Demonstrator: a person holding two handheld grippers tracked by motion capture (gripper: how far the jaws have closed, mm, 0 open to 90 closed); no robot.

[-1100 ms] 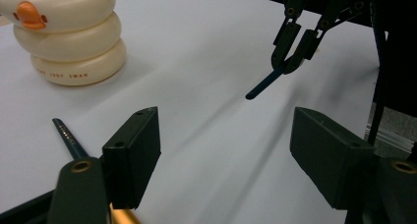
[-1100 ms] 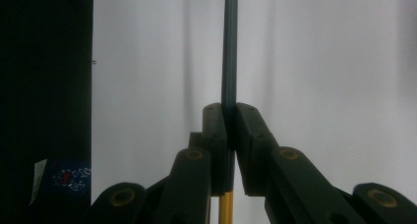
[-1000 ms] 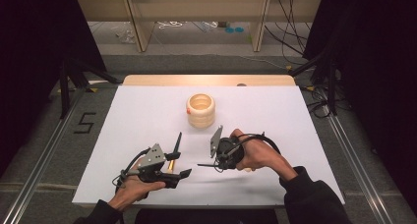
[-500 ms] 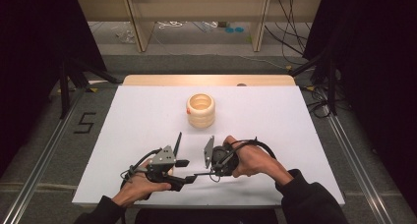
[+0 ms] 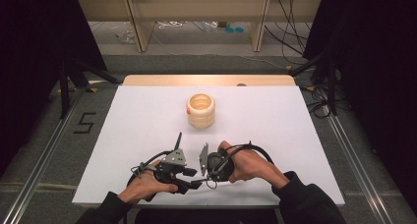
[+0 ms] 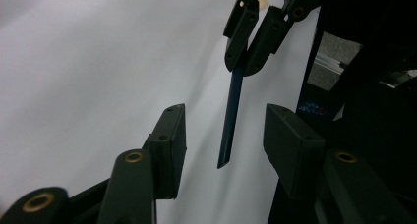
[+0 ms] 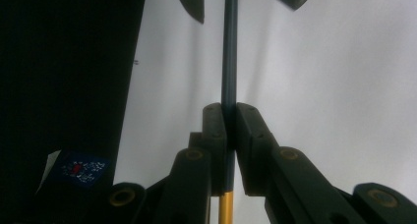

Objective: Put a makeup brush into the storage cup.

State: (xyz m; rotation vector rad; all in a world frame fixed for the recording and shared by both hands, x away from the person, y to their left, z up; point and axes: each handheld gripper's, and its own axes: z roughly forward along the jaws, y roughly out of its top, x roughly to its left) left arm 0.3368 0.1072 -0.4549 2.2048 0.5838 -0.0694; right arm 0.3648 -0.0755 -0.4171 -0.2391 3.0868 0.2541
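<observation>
My right gripper [image 7: 228,130] is shut on a thin blue stick [image 7: 229,52] whose rear part is yellow. In the left gripper view that stick [image 6: 231,116] hangs from the right gripper [image 6: 248,52] with its free tip between my own pads [image 6: 169,140]. My left gripper [image 6: 226,153] is open and its jaws have just been closing around the stick; a gap shows on both sides of it. In the high view the left gripper [image 5: 193,175] and the right gripper [image 5: 205,174] face each other near the table's front edge.
A cream ribbed wooden cup [image 5: 200,111] stands upright at mid-table, well beyond both hands. The white table top [image 5: 275,126] has a wooden strip [image 5: 206,80] at its far edge. Dark curtains flank the table, and a floor mark "5" [image 5: 84,122] lies to the left.
Both hands have drawn together near the front edge: the left gripper moved right, the right gripper moved left and nearer. The cup has not moved.
</observation>
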